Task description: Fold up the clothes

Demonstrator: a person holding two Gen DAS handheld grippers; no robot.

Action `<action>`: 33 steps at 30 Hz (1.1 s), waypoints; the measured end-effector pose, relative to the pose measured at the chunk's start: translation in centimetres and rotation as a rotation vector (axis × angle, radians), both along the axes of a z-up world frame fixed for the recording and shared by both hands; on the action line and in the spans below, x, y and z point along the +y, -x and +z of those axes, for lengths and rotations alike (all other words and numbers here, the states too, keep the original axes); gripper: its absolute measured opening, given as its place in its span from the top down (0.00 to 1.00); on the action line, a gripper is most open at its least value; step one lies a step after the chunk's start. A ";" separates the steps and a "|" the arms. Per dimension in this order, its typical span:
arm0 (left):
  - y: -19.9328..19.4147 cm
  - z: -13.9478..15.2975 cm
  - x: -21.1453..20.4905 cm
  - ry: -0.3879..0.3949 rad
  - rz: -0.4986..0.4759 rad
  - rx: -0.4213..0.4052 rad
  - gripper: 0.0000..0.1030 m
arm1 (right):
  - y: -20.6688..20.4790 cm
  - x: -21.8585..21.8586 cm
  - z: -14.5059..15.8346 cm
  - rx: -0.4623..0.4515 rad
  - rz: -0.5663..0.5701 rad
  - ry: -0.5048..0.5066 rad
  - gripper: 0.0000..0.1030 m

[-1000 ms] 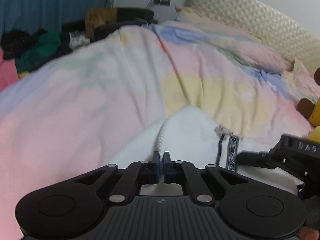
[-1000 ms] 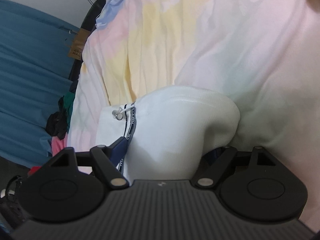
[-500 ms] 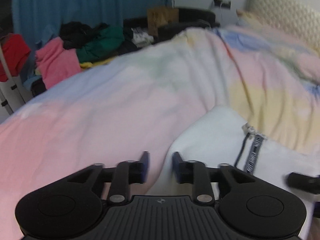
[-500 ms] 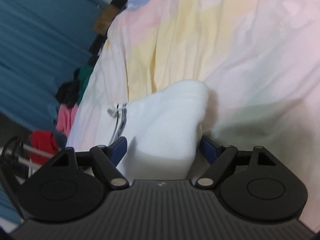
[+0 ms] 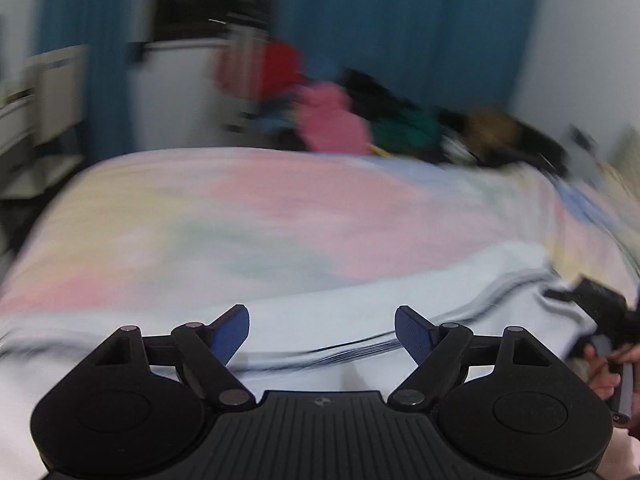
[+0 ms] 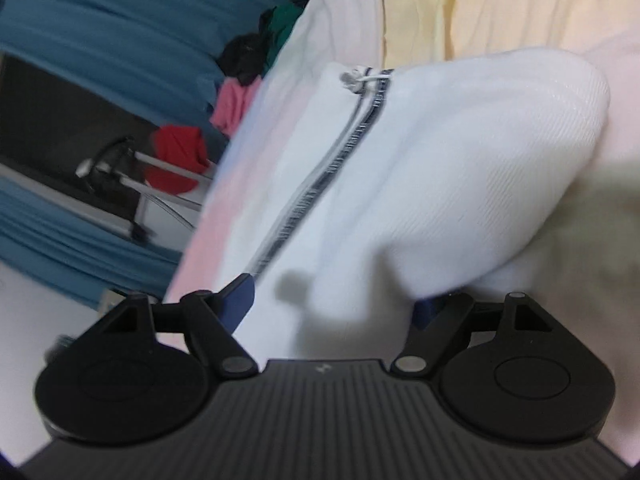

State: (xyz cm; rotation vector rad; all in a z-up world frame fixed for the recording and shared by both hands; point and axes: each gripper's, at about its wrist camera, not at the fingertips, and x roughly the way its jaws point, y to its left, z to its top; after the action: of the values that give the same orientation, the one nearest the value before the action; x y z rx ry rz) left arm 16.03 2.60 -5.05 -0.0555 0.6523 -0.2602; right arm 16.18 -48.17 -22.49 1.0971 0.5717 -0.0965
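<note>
A: Where did the white garment (image 6: 420,184) lie relative to the right gripper (image 6: 332,300)?

B: Bunched between its wide-set jaws, which were closing slightly. Pad contact could not be confirmed; the right-hand pad was mostly hidden by cloth.

A: And the left gripper (image 5: 322,332)?

B: Jaws opening wide, nothing between them; the garment lay spread just beyond and below. Heavy blur obscured the pastel bedspread (image 5: 240,216) and the clothes pile (image 5: 360,120) behind it.
</note>
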 end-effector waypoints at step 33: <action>2.5 -9.3 0.1 -0.154 0.168 0.077 0.13 | -3.9 0.2 4.2 0.049 -0.195 0.416 0.84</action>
State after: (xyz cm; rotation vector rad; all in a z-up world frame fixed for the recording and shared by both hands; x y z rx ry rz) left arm 13.57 2.74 -14.37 0.0275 0.7386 -0.0461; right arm 20.05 -47.97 -18.34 0.7431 0.4606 -0.3963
